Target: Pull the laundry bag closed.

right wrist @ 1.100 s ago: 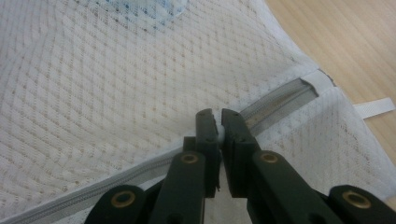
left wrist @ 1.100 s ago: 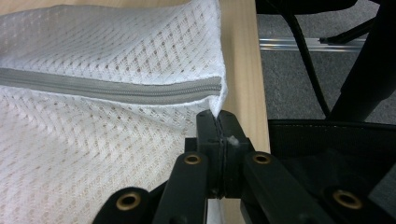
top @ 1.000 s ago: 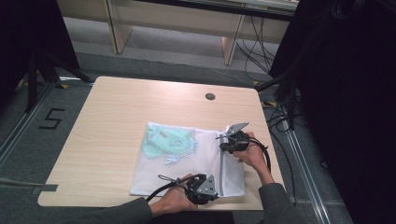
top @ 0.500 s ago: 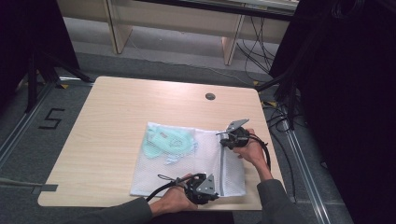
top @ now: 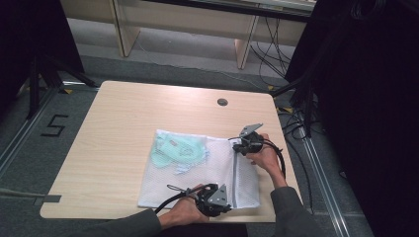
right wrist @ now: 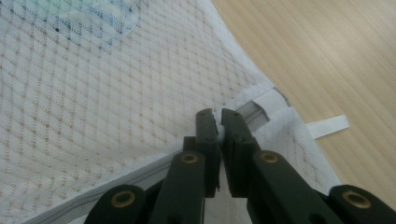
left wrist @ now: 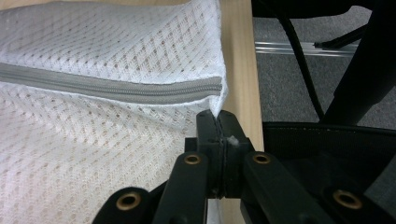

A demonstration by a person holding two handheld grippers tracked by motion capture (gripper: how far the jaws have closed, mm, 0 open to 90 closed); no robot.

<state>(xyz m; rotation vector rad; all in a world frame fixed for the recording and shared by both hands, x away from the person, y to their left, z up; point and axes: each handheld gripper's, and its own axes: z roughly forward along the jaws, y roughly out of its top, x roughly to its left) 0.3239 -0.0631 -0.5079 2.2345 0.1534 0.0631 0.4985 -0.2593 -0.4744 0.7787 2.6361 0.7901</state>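
Mesh laundry bag (top: 197, 173) lies flat in the lower middle of the high view, on the near right part of the wooden surface (top: 123, 123), with a pale green garment (top: 178, 150) showing through its upper left part. Between the earlier frames and now almost nothing has shifted: bag and both hands sit where they were, so the work looks paused at a hold rather than advancing.

In the left claw view the left claw (left wrist: 218, 122) is closed, pinching the bag's corner fabric just below the end of the grey zipper (left wrist: 116, 86). In the right claw view the right claw (right wrist: 217, 120) is also closed, nipping the mesh beside the zipper's other end, near the white tab (right wrist: 329, 126) lying on the wood. Held at both ends like this, the zipper edge looks ready to be pulled taut or opened; that is my reading.

A dark round grommet (top: 222, 102) sits on the surface, upper centre and well apart from the bag. Black cables (top: 281, 158) trail by the right hand (top: 264, 158). Nothing lies across the bag itself.
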